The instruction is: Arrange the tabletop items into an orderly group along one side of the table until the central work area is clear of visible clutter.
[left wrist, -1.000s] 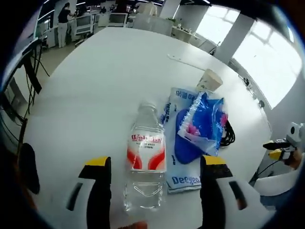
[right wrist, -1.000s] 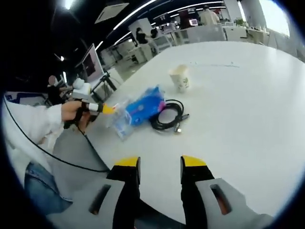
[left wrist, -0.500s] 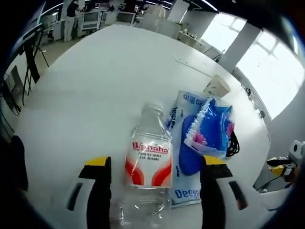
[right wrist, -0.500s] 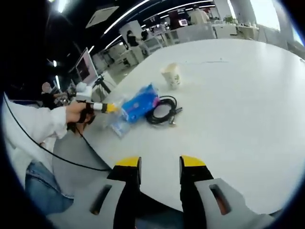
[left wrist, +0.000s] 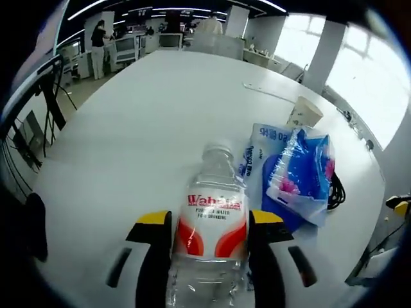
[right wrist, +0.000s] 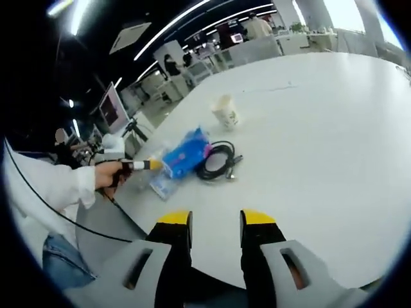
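Left gripper point(left wrist: 209, 224) jaws closed against bottle point(left wrist: 210, 224), gripping to shift it; right gripper point(right wrist: 215, 221) narrowly open, empty, idle near table point(right wrist: 334, 128) edge.

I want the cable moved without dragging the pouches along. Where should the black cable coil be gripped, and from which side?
Grip the black cable coil on its loop edge farthest from the blue pouch, coming in from the open table side. The coil lies flat and its near side touches the pouch, so the outer loop looks like the freest part.
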A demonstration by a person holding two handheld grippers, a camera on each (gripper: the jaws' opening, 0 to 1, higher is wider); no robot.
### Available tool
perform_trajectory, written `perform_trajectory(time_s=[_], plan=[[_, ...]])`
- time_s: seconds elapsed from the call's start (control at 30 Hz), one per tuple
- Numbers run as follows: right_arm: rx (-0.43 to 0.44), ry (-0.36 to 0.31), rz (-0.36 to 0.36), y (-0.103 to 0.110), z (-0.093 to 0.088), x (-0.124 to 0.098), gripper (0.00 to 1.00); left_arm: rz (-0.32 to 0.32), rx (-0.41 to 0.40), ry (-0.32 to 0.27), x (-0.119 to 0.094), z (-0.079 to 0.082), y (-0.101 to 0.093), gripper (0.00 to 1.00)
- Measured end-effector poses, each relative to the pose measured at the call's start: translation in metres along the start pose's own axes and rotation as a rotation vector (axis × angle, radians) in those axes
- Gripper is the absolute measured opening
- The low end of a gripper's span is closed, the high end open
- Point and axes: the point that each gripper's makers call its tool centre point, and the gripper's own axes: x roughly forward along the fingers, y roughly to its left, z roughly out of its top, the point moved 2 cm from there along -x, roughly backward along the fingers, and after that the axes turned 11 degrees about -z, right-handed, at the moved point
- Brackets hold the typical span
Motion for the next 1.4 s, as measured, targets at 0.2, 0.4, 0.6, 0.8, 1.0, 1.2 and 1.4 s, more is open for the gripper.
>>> perform_trajectory(time_s=[0.2, 0.4, 0.6, 0.8, 1.0, 1.2, 1.4], plan=[[0.038, 0.006, -0.025, -0.008, -0.001, 0.003, 0.26, 0.004, 0.012, 0.034, 0.001, 0.0, 0.0, 0.43], [0.096, -0.038, -0.016, -0.009, 0.01, 0.0, 0.25, 0.015, -0.053, -0.096, -0.011, 0.019, 0.0, 0.35], [0.108, -0.056, -0.01, -0.005, 0.017, 0.004, 0.25, -0.014, -0.062, -0.185, -0.028, 0.034, -0.007, 0.34], [0.096, -0.067, 0.035, 0.011, 0.023, 0.009, 0.25, -0.049, -0.037, -0.246, -0.042, 0.047, -0.022, 0.34], [0.124, -0.093, 0.094, 0.027, 0.036, 0.014, 0.26, -0.102, 0.09, -0.317, -0.057, 0.068, -0.051, 0.34], [0.132, -0.137, 0.17, 0.048, 0.064, 0.02, 0.29, -0.168, 0.172, -0.38, -0.071, 0.087, -0.086, 0.35], [0.129, -0.201, 0.258, 0.073, 0.099, 0.021, 0.38, -0.218, 0.2, -0.418, -0.075, 0.093, -0.109, 0.35]])
